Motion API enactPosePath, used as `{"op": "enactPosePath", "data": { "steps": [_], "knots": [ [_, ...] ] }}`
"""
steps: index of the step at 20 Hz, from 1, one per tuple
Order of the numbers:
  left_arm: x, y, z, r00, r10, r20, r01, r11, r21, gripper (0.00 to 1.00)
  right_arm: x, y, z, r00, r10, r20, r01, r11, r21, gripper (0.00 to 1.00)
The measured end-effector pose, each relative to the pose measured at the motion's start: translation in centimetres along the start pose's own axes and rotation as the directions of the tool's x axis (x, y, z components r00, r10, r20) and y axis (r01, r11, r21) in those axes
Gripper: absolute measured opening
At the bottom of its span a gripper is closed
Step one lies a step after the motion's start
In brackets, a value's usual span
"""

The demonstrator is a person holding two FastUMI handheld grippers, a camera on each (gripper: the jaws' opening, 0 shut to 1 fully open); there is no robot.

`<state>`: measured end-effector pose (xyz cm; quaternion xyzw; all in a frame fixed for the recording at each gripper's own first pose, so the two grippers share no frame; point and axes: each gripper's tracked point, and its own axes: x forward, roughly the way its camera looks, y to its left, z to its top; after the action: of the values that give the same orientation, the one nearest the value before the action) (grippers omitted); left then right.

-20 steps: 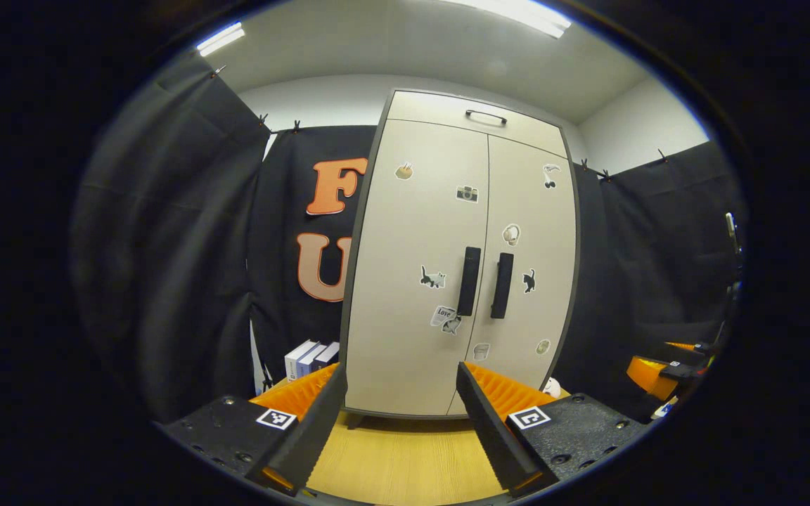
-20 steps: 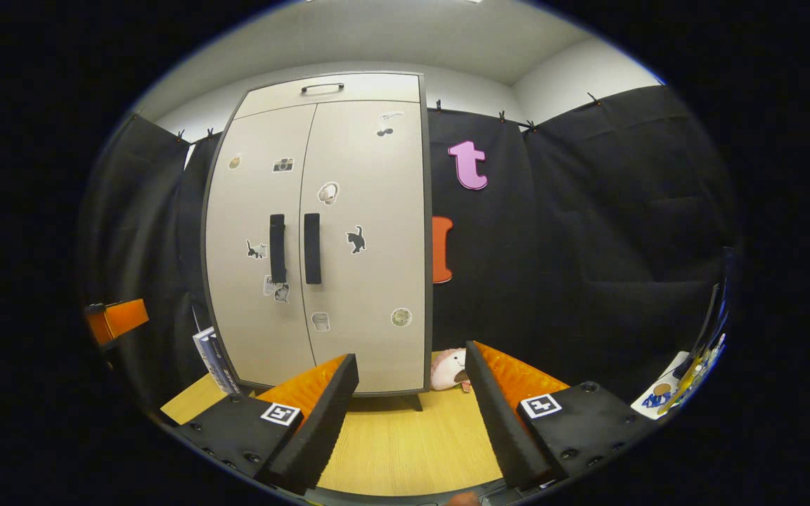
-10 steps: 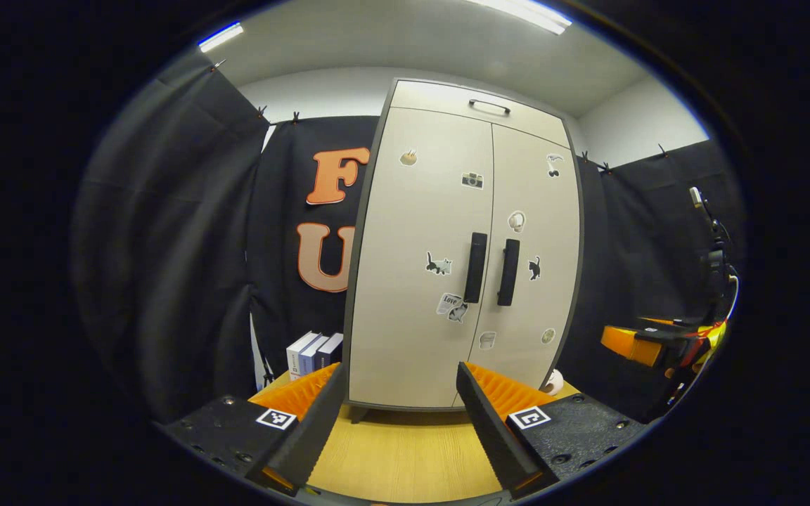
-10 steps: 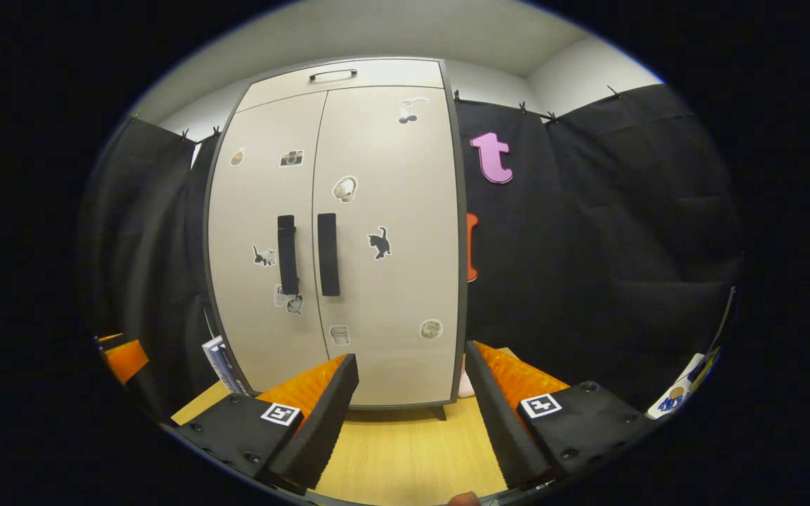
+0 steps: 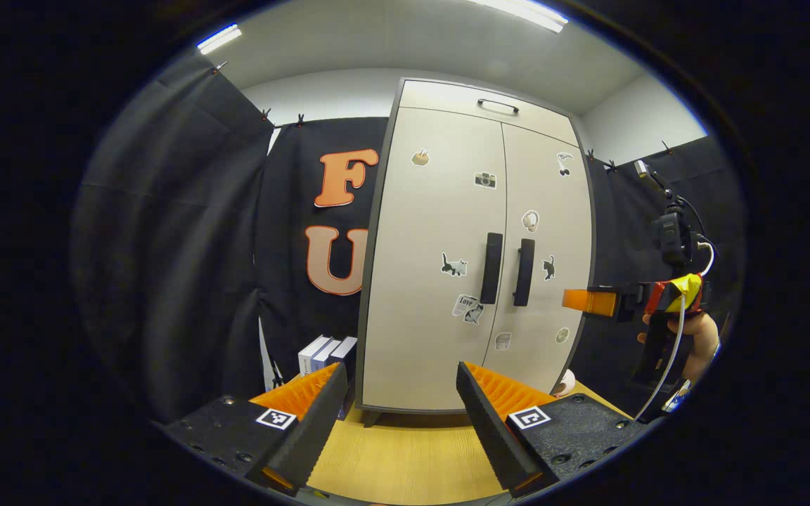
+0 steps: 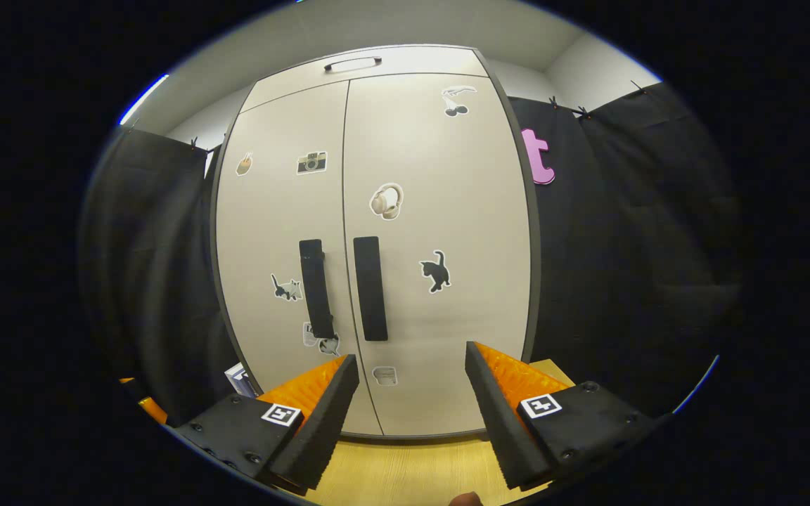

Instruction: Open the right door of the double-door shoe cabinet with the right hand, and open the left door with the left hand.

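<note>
Beige panels form both doors of the shoe cabinet (image 5: 475,267), which stands upright on the wooden tabletop (image 5: 405,457) ahead of both tools, with both doors closed. In the left gripper view, the left tool (image 5: 399,414) is seen with its fingers spread apart and nothing held between them; the cabinet lies well ahead of it, and the left door handle (image 5: 492,268) and right door handle (image 5: 523,272) stand side by side, above and slightly to the right of its fingertips. Farther off to its right, the right tool (image 5: 591,302) is held level by a hand (image 5: 693,344), pointed toward the cabinet's right edge and apart from it. Books (image 5: 324,355) stand upright just beyond the left finger, beside the cabinet's left side. In the right gripper view, the right tool (image 6: 410,407) is likewise spread and empty; the cabinet is nearer, and the right door handle (image 6: 370,288) is seen above the left fingertip, untouched, with the left door handle (image 6: 316,288) just beside it. Stickers (image 6: 435,270) are scattered over both doors.
</note>
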<state>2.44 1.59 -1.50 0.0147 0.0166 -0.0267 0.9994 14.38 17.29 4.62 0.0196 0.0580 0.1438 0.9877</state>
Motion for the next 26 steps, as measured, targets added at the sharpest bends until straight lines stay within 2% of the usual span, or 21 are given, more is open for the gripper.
{"op": "enactPosePath", "data": {
  "steps": [2,6,10,11,19,20,21,22,23,26],
  "knots": [
    [0.2,0.5,0.1,1.000,0.013,0.002,-0.013,1.000,-0.006,0.95,1.6,0.7,0.6,1.000,0.006,-0.004,-0.006,1.000,-0.001,0.98],
    [0.4,1.4,0.8,0.999,0.032,0.022,-0.032,0.999,-0.013,0.97,4.8,1.6,2.0,1.000,-0.008,0.012,0.008,1.000,0.004,0.98],
    [0.7,2.2,0.8,0.999,0.041,0.023,-0.041,0.999,-0.017,0.95,7.6,2.6,2.3,1.000,0.005,-0.009,-0.004,1.000,0.031,0.98],
    [0.7,2.3,0.7,0.999,0.044,0.022,-0.043,0.999,-0.019,0.97,8.3,2.8,2.3,1.000,0.003,-0.013,-0.003,1.000,0.031,0.98],
    [1.1,4.9,0.1,0.995,0.096,0.005,-0.096,0.995,-0.029,0.95,11.7,3.5,2.5,1.000,-0.020,-0.009,0.020,1.000,0.005,0.96],
    [1.2,5.0,0.1,0.995,0.101,0.003,-0.101,0.994,-0.030,0.95,11.9,3.6,2.5,1.000,-0.018,-0.011,0.018,1.000,0.010,0.90],
    [1.3,5.3,0.0,0.994,0.107,0.001,-0.107,0.994,-0.031,0.95,12.2,3.6,2.4,1.000,-0.018,-0.014,0.019,1.000,0.015,0.79],
    [1.4,5.5,0.0,0.994,0.111,0.000,-0.111,0.993,-0.033,0.95,12.4,3.8,2.3,1.000,-0.009,-0.020,0.010,1.000,0.023,0.81],
    [1.5,5.7,0.0,0.993,0.115,-0.002,-0.115,0.993,-0.037,0.97,12.6,3.9,2.2,1.000,-0.006,-0.028,0.007,1.000,0.030,0.77],
    [1.6,6.3,0.0,0.992,0.126,-0.003,-0.126,0.991,-0.037,0.95,13.1,4.0,1.9,0.999,0.000,-0.046,0.002,0.999,0.042,0.58]
  ]
}}
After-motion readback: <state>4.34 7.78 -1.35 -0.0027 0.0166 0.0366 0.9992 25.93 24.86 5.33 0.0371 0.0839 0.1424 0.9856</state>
